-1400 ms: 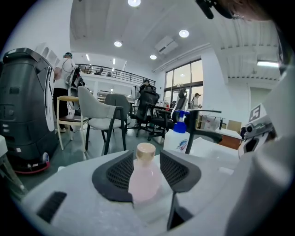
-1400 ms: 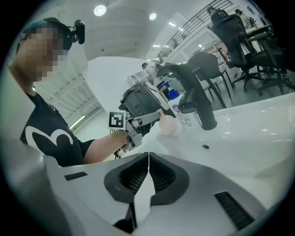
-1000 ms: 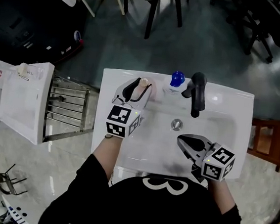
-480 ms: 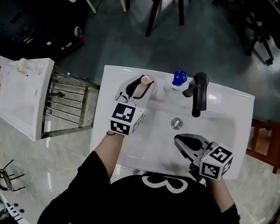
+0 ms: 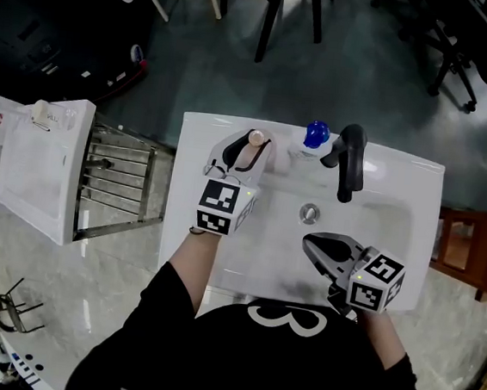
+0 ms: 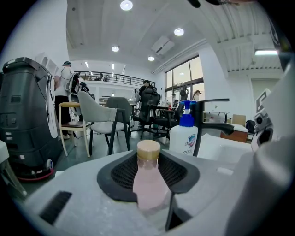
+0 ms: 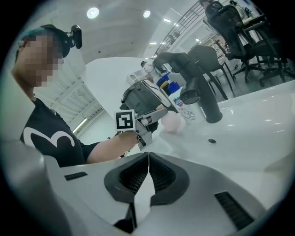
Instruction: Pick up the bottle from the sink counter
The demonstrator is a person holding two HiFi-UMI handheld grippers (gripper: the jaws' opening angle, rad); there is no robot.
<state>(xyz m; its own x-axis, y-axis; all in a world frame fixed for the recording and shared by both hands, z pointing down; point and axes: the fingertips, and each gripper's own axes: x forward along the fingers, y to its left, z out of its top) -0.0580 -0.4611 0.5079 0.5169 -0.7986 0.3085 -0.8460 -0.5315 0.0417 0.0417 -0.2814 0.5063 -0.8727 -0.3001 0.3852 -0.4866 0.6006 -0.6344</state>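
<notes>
Left gripper view: the bottle point(image 6: 148, 179) stands upright on the sink counter point(image 5: 194, 154), between the closing jaws of the left gripper point(image 5: 246, 149) and left of the soap dispenser point(image 5: 316, 135). Centre the pads on the body below the cap, then squeeze firmly before lifting. The right gripper point(image 5: 311, 242) is clenched and empty over the basin. Since a second ago, the left jaws have narrowed.

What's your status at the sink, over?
Left gripper closing round upright pink bottle on the counter, not lifted. Right gripper shut, empty, over the basin. Soap bottle and faucet stand beside, not blocking.
</notes>
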